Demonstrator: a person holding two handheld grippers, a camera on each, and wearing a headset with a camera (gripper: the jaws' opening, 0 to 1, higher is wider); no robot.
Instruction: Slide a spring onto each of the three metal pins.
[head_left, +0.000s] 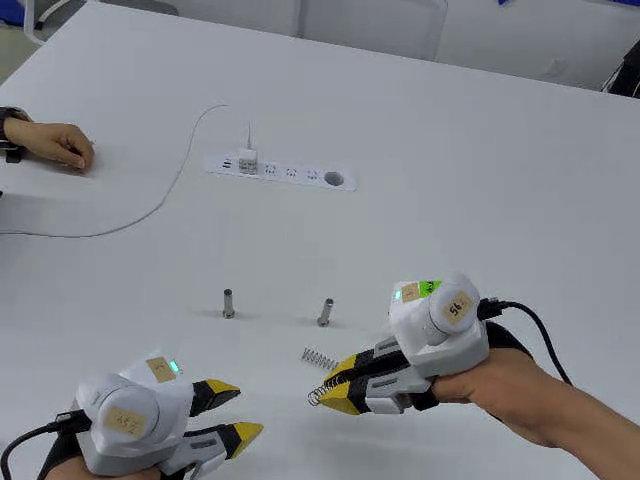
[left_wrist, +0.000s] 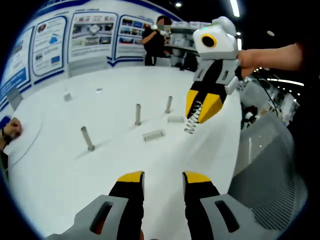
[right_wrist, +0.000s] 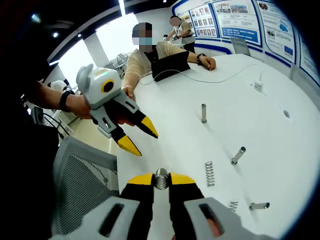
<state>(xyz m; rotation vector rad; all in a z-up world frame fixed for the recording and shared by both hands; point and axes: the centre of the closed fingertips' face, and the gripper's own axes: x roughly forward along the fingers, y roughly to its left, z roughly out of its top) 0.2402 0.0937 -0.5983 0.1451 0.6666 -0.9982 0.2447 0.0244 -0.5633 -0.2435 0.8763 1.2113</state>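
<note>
Spring between right gripper fingers, one end beyond the tips.

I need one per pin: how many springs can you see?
3. The first spring is clamped in the right tool; the second spring lies before the middle pin; the third spring lies beside the pin nearest that tool.

The place looks like an office meeting room or demo lab. A large white table carries a power strip and a thin cable. Blue-and-white poster boards line the wall. A grey mesh chair stands beside the table, where a seated person has a dark laptop, under ceiling strip lights.
</note>
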